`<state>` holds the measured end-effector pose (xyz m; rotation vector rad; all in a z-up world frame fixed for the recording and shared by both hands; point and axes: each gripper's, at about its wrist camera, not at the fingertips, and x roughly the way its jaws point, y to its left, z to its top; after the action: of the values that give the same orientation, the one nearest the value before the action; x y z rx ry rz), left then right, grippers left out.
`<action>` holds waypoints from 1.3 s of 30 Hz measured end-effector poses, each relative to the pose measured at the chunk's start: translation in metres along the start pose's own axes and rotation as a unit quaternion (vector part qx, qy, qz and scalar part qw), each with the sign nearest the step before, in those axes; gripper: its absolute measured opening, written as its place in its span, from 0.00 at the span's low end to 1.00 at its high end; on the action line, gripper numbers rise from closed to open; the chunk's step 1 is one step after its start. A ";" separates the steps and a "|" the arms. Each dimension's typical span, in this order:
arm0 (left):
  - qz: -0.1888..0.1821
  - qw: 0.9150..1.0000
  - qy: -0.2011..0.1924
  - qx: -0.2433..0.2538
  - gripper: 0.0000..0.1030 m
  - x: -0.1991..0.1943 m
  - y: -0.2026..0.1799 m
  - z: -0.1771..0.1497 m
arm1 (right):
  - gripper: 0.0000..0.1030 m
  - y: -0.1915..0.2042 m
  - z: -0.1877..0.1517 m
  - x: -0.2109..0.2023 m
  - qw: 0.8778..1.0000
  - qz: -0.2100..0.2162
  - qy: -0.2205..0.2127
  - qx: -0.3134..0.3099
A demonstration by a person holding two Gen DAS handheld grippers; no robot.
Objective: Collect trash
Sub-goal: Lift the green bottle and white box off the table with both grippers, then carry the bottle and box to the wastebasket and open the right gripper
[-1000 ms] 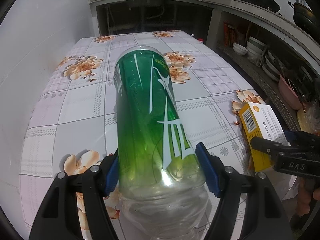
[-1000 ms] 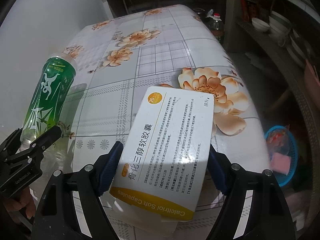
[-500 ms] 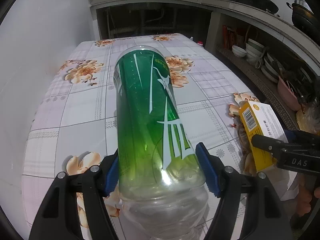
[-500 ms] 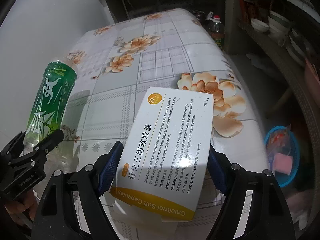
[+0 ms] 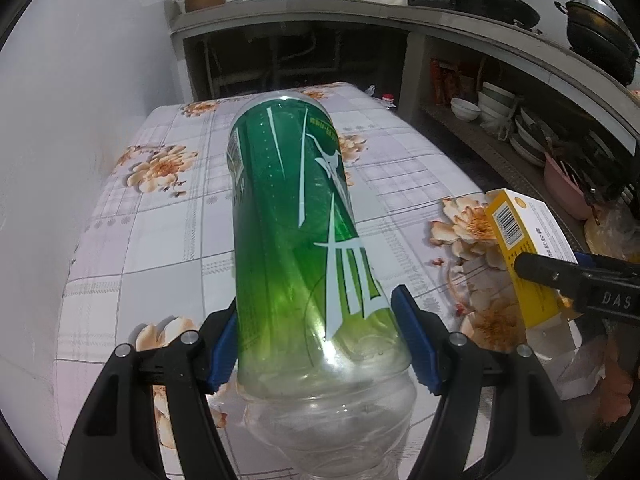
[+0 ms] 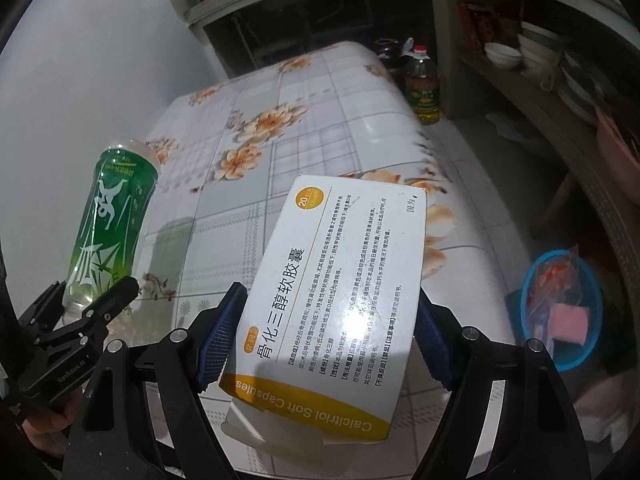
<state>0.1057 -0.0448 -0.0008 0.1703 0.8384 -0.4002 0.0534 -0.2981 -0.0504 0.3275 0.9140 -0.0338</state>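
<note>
Left tool [image 5: 316,344]: clamped on green bottle [image 5: 296,232], centre frame, above the surface [image 5: 160,248].
Right tool [image 6: 326,336]: clamped on medicine box [image 6: 332,280], centre frame.
Blue basket [image 6: 560,308]: lower right.

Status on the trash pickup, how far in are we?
Pickup looks done: the left hand-held gripper is shut on the green bottle and the right hand-held gripper on the medicine box, both off the table. Left: dropping them, perhaps in the blue basket on the floor.

White wall [image 5: 80,80], floral-clothed table [image 5: 168,240], concrete counter [image 5: 360,12]
</note>
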 end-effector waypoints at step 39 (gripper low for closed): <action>-0.222 0.954 0.093 0.179 0.66 0.079 -0.292 0.057 | 0.83 -0.377 -0.091 0.026 0.913 -0.109 -0.015 0.393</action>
<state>0.0731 -0.3503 -0.0197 0.3628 0.9862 -0.9732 -0.0635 -0.6264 -0.2219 0.9677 0.8706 -0.6256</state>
